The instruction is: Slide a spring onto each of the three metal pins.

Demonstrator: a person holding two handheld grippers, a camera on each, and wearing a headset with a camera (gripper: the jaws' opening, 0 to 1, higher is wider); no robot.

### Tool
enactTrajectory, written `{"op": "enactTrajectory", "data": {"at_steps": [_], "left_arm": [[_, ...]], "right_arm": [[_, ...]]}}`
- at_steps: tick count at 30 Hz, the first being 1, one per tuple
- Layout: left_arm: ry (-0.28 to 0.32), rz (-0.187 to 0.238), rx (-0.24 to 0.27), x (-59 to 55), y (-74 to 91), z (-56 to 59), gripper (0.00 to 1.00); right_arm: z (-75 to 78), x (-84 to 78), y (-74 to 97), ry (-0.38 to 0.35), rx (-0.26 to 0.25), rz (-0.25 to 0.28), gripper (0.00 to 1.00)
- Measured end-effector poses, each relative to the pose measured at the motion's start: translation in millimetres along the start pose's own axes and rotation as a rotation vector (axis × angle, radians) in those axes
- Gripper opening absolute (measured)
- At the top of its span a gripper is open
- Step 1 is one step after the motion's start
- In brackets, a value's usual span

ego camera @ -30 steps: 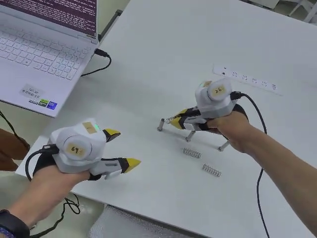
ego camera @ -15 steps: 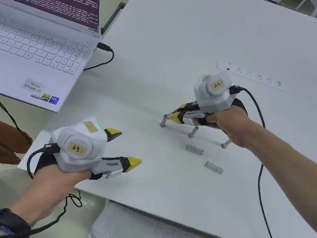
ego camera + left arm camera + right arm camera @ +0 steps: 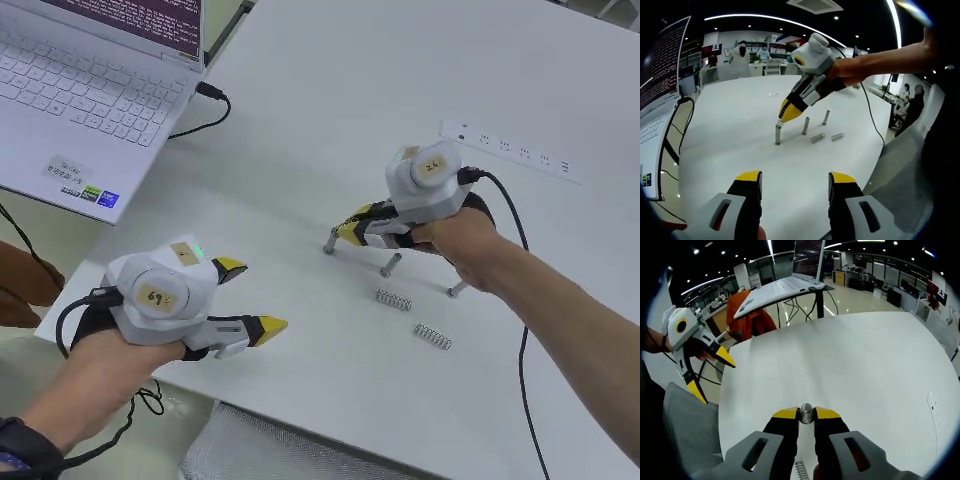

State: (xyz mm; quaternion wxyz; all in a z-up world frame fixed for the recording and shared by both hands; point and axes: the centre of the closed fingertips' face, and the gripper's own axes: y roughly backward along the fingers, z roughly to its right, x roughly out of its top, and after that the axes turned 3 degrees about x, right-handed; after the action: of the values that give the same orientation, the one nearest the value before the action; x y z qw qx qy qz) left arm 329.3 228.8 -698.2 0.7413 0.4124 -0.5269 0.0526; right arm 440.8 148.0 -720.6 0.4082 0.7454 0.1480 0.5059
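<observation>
Three short metal pins stand in a row on the white table: left pin (image 3: 329, 242), middle pin (image 3: 390, 265), right pin (image 3: 457, 289). My right gripper (image 3: 347, 231) is shut on a small spring (image 3: 806, 414), its yellow tips just above and right of the left pin. In the left gripper view the right gripper (image 3: 788, 111) points down at the top of that left pin (image 3: 778, 135). Two loose springs (image 3: 393, 299) (image 3: 432, 336) lie in front of the pins. My left gripper (image 3: 250, 296) hovers open near the table's front edge, nothing between its fingers.
An open laptop (image 3: 80, 90) sits at the far left with a black cable (image 3: 205, 110) plugged into its side. A white power strip (image 3: 510, 158) lies at the back right. The table's front edge (image 3: 300, 420) runs close below the left gripper.
The right gripper has crept a little left and down with the spring, bringing its tips over the left pin. The left gripper has stayed put and open.
</observation>
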Motion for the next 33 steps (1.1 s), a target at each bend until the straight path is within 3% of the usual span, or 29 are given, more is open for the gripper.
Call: {"op": "enactTrajectory", "data": {"at_steps": [20, 33], "left_arm": [[-0.004, -0.005, -0.010, -0.8, -1.1, 3.7, 0.48], [-0.021, 0.012, -0.019, 13.5, -6.7, 5.7, 0.49]], "right_arm": [[-7.0, 6.7, -8.3, 0.069, -0.002, -0.031, 0.09], [-7.4, 0.6, -17.3, 0.091, 0.009, -0.066, 0.09]]}}
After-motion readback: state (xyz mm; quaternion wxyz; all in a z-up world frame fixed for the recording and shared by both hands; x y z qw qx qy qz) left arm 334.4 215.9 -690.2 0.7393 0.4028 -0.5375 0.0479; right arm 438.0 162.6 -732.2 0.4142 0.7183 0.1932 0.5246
